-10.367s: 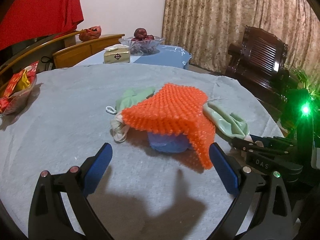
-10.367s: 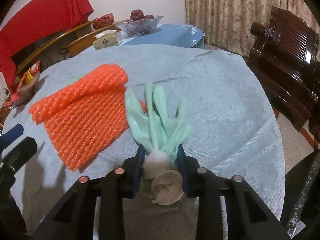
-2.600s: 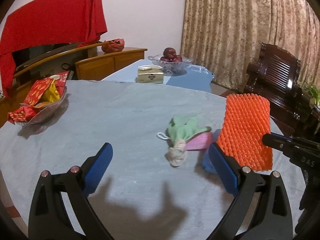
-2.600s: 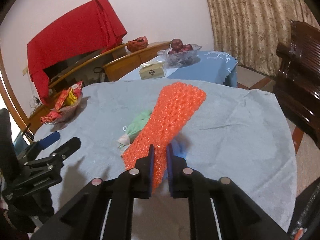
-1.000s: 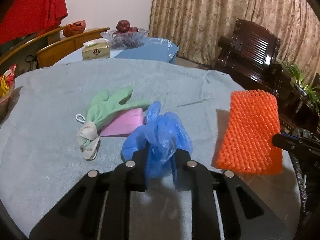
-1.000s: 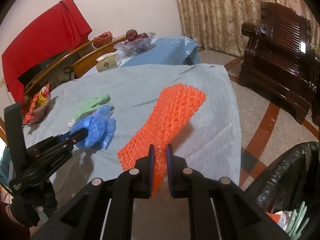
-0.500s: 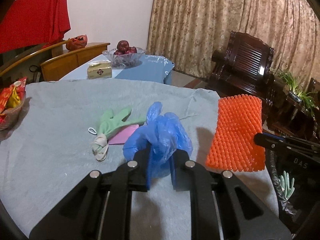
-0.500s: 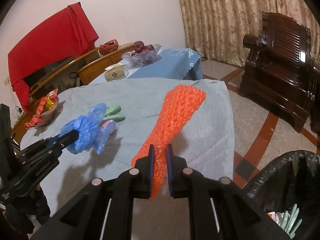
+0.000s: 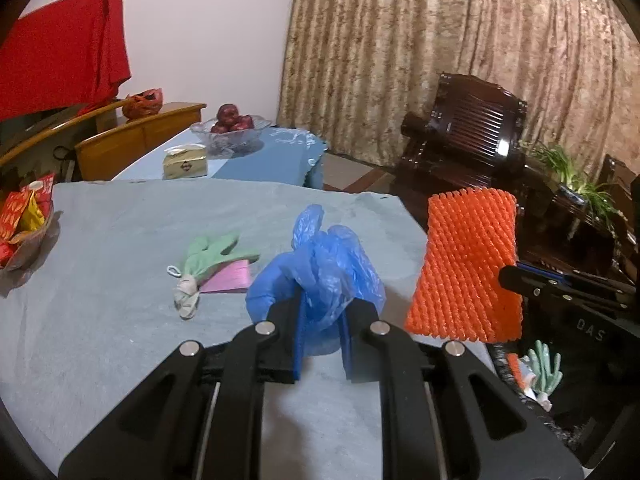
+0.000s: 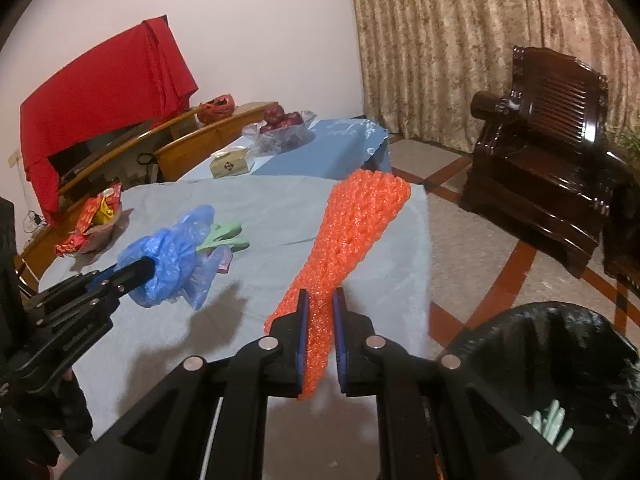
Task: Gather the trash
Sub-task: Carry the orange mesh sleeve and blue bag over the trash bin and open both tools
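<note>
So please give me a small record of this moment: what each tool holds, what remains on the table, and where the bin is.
left tool: shut on blue plastic bag, lifted off table
right tool: shut on orange foam net
table: green glove lying over pink paper
black bin bag: on floor beside table, a green glove already inside

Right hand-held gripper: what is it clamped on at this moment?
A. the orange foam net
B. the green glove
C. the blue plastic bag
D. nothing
A. In the right wrist view, the right hand-held gripper has its blue pads pinched on the orange foam net, which sticks out above the table; the blue plastic bag is in the left hand-held gripper.
</note>
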Demonstrator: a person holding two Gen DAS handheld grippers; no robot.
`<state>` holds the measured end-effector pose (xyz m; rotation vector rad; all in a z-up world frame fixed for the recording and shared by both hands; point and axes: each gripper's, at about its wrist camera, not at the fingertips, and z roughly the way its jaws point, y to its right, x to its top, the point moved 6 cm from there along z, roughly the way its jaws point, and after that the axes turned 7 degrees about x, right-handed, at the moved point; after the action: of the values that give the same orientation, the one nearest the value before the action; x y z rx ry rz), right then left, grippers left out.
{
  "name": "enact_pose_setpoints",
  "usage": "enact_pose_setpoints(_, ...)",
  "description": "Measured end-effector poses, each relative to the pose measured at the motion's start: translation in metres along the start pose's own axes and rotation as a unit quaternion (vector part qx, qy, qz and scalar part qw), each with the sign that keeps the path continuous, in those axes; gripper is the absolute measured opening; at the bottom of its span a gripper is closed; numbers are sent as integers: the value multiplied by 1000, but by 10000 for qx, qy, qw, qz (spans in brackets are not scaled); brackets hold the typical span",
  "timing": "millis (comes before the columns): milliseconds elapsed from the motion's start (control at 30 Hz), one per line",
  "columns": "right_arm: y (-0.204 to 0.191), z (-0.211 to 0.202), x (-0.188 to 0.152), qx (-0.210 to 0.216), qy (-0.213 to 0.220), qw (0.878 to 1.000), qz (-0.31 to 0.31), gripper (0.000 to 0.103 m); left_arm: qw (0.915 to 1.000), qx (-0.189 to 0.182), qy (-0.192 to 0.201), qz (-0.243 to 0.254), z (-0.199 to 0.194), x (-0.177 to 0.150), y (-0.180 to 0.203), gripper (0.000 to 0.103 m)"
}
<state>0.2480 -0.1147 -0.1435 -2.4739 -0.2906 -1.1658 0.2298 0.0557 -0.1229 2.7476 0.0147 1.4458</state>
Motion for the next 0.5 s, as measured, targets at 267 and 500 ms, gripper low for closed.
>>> enact_pose_setpoints(267,21,-48,-5,-220,259,9994,94,12,9994,-290,98,184,-23,2,39,13)
enact_pose_setpoints(500,42,-81,-11,-439,409,9981,164,12,9976,-571,147,360,-35,-2,76,13)
